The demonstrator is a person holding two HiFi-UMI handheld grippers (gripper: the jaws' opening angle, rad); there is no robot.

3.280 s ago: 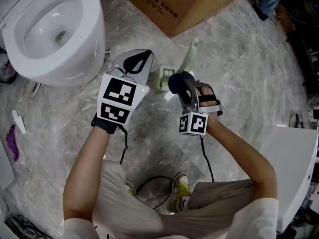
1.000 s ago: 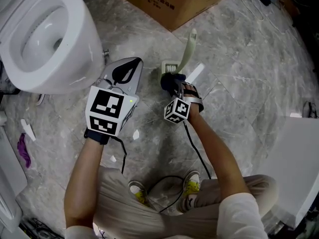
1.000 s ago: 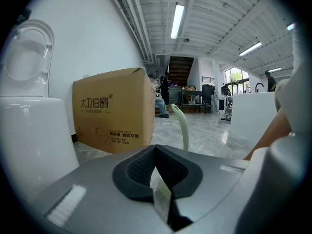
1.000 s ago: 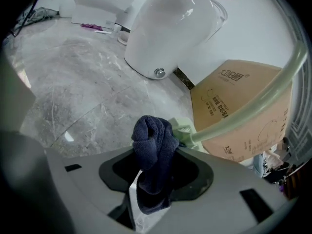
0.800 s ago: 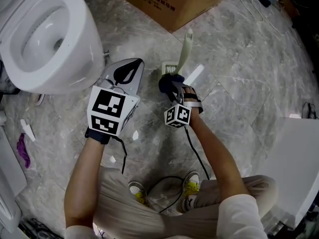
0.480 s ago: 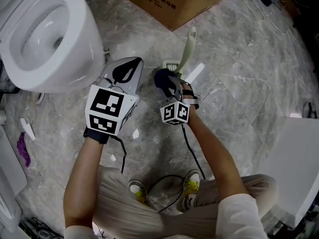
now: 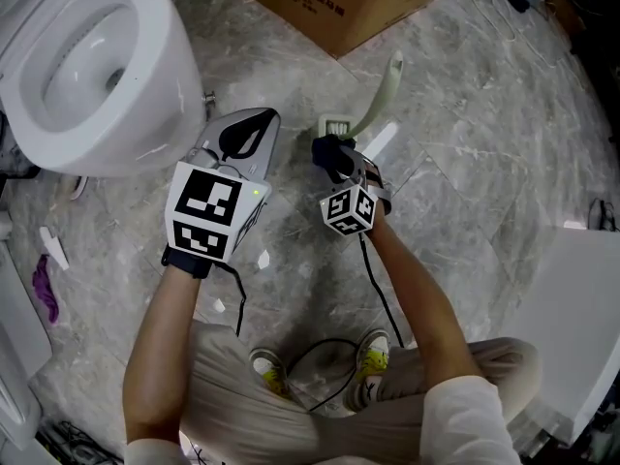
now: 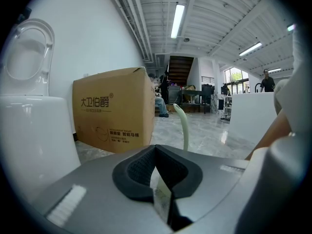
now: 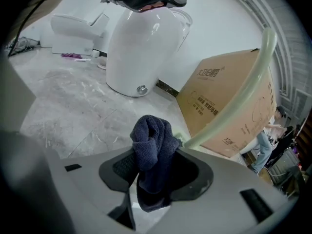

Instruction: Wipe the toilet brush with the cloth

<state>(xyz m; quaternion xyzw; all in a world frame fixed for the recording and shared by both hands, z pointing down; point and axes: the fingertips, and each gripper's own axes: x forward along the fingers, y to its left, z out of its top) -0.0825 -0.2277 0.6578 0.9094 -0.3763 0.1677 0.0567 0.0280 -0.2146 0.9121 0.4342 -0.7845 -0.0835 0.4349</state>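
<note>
While my right tongs [image 7: 336, 161] clamp the cloth [image 9: 151, 140], the brush [image 7: 381, 93] stands on the floor [image 7: 465, 163] just beyond, handle slanting to 1 o'clock; my left tongs [image 7: 250, 124], closed and empty, are farther.

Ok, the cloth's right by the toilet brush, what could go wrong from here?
The toilet brush handle leans in its small holder, and the left gripper is shut, empty and off to the side, so a push may tip it over.
The cloth is a small bunched wad in the right gripper, so hard plastic might rub the handle instead.
</note>
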